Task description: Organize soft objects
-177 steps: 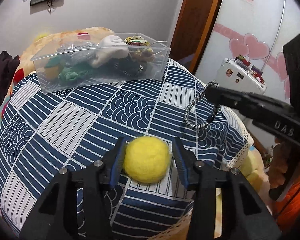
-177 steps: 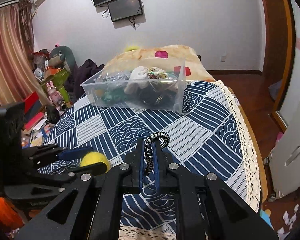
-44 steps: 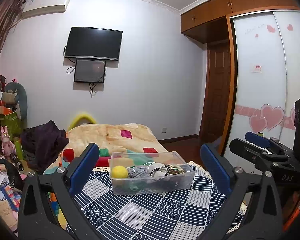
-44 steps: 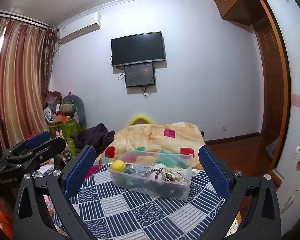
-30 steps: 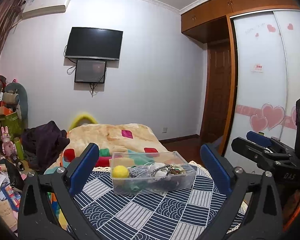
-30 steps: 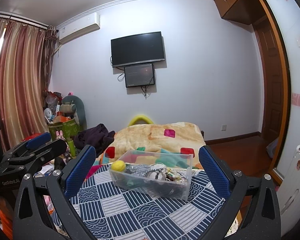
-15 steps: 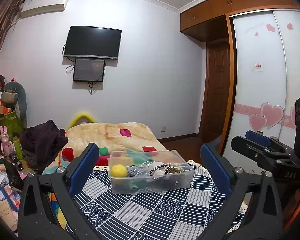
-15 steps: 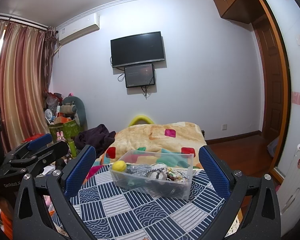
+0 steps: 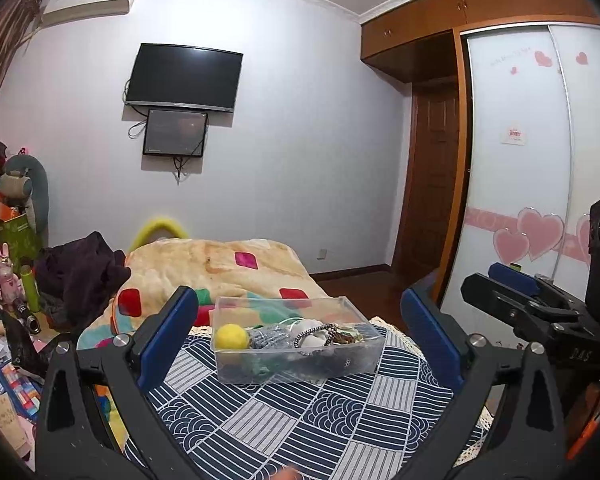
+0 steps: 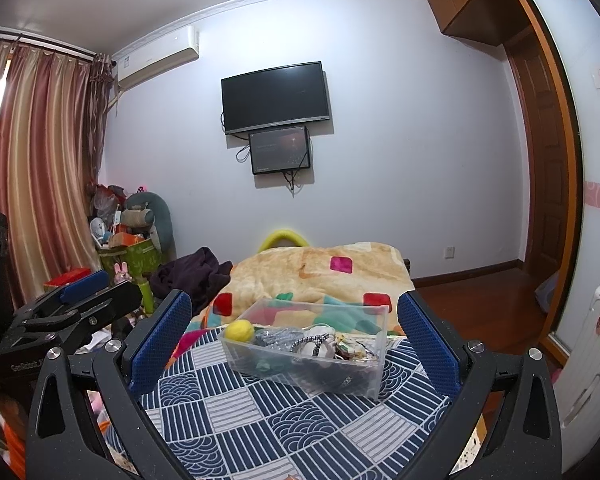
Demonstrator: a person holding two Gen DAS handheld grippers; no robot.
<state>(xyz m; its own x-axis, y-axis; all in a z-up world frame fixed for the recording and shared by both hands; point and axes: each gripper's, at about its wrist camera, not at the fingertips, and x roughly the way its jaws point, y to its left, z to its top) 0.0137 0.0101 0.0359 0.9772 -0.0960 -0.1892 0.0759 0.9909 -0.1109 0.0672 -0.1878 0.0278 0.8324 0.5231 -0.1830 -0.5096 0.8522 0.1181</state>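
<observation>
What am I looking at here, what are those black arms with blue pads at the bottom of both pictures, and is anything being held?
There is no robot here: a person holds one hand-held gripper in each hand, and each carries a wide-angle camera looking forward along its two fingers. One picture comes from the left hand-held gripper, the other from the right hand-held gripper. The blue pads are the finger linings. Both stand wide open and hold nothing. Ahead, on a blue and white patterned cloth, sits a clear plastic box. Inside it lie a yellow ball, a black and white coiled hair tie and other small soft items. Each view also catches the other gripper at its edge.
</observation>
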